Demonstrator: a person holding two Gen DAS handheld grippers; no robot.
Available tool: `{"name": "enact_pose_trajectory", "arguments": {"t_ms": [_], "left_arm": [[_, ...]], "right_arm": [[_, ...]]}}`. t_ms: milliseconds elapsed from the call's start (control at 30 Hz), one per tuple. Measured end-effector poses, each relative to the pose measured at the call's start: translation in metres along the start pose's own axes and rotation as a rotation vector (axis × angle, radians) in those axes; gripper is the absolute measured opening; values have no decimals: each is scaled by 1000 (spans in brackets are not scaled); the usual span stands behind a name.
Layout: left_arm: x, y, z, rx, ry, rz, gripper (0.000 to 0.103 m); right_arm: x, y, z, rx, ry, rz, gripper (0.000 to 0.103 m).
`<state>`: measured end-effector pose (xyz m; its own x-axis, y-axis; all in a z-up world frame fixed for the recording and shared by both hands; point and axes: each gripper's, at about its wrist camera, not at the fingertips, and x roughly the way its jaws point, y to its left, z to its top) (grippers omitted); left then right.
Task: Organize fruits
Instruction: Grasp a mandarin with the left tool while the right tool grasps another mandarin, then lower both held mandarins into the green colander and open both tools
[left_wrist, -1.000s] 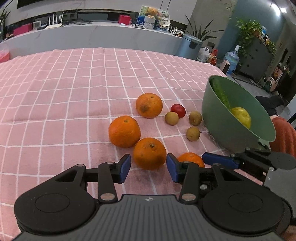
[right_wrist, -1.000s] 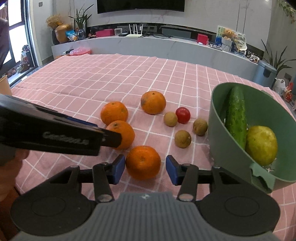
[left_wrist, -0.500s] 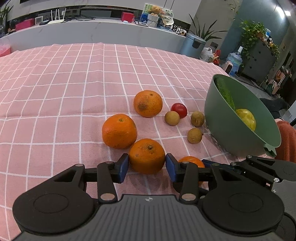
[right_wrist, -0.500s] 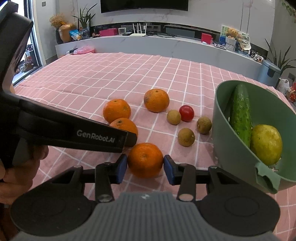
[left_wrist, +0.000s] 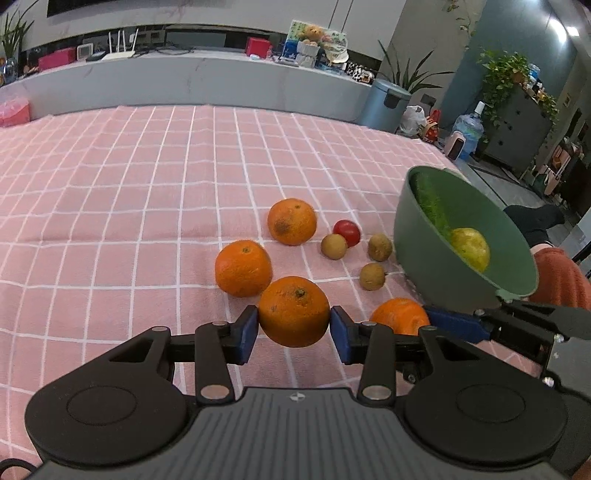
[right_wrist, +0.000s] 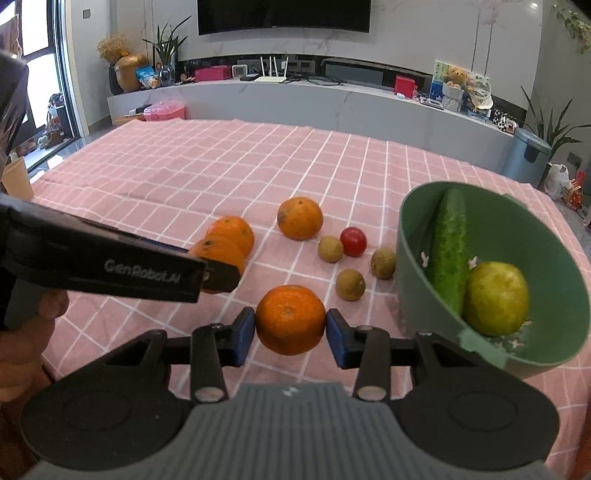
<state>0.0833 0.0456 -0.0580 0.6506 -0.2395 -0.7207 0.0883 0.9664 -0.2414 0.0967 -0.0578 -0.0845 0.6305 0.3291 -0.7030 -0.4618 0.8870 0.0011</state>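
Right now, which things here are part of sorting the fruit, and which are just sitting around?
Job: oranges held by left gripper and right gripper; two loose oranges; longans; green bowl.
Lying about: bin, water jug, plants.

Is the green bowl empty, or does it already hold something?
Not empty. The green bowl holds a cucumber leaning against its wall and a yellow-green fruit beside it.

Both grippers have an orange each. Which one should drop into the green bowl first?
Right, probably. The right gripper is shut on its orange, and the green bowl sits just beside it, interior open to it. The left gripper, shut on the other orange, would have to cross the right one.
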Motion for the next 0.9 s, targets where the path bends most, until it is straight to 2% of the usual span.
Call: {"name": "enact_pose_trajectory", "arguments": {"t_ms": [200,433,667,900], "left_arm": [[-20,-16,8,18,-29,-17,47],[-30,-43,23,53,-47,-55,47],[-18,-80,44,129,-37,-119,47],[11,-110,58,201,9,-180,47]], "right_arm": [[-26,-8,12,-25,-47,-25,39],[-51,-43,25,-40,-76,-61,39],[-65,-81,38,-64,-62,-78,39],[-56,-122,49,-109,-2,-132,39]]}}
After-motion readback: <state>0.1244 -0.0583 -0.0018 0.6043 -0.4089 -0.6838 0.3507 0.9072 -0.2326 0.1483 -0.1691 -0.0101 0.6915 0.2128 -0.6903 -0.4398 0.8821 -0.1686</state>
